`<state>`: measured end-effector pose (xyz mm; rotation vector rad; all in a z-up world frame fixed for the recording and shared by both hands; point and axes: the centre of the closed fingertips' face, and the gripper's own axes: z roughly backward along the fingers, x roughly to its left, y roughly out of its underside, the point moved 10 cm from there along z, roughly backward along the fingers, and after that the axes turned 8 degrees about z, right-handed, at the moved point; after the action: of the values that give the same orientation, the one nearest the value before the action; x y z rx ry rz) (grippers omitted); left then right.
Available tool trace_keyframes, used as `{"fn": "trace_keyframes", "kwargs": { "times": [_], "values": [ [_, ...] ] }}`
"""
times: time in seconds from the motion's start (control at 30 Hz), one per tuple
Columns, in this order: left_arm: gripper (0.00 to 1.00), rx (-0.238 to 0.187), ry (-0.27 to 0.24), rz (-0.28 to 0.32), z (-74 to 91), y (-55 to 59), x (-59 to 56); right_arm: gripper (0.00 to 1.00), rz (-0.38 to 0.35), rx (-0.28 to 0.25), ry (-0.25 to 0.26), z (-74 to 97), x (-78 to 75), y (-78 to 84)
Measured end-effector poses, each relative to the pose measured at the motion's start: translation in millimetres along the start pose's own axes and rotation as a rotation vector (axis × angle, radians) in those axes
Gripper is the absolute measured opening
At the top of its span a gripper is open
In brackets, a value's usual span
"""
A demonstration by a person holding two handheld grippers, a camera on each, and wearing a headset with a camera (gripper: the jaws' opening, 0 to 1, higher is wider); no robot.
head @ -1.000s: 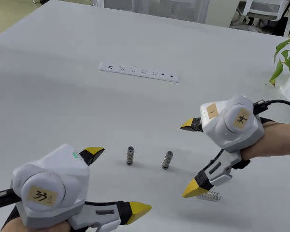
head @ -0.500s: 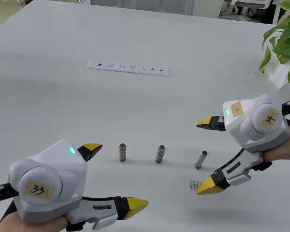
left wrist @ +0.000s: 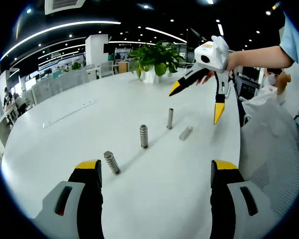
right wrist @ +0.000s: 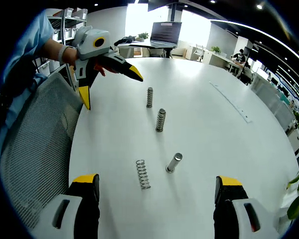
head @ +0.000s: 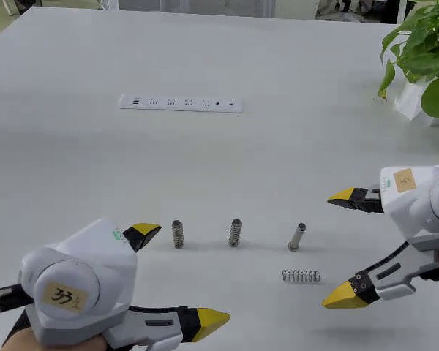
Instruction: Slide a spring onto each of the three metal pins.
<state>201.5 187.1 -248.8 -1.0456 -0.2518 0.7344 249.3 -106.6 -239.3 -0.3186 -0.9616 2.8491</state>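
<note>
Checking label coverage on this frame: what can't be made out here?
- Head view: the right gripper has its body cut off by the right edge.
- Head view: on the left spring and the middle spring, the coils hide the pin shafts.
- All views: the bare pin is too small to show how its base is fixed.
- Head view: the power strip markings are too small to read.

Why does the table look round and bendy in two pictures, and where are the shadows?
Left gripper view: a fisheye lens bends the table edge and the ceiling light strips into curves. Right gripper view: same bulge, with bright glare from the windows. Head view: no bending, the power strip looks straight, light is soft, and the bare pin throws only a faint shadow.
</note>
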Motion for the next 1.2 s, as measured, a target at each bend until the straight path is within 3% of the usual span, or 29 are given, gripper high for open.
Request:
{"fn": "trace_keyframes", "kwargs": {
  "times": [0.5, 0.93, 1.2],
  "values": [
    [0.88, 0.052, 0.09, -0.056, -19.7, -3.4, -9.6, 0.95, -0.105, -0.013, 0.079, 25.6, 28.6, 21.8],
    [0.86, 0.124, 0.211, -0.105, -55.1, 1.4, -24.7, 0.95, -0.179, -0.036, 0.135, 39.2, 44.3, 36.2],
    [0.8, 0.123, 0.266, -0.143, -74.6, -1.9, -30.9, 0.94, -0.228, -0.043, 0.161, 44.7, 53.5, 48.4]
  ]
}}
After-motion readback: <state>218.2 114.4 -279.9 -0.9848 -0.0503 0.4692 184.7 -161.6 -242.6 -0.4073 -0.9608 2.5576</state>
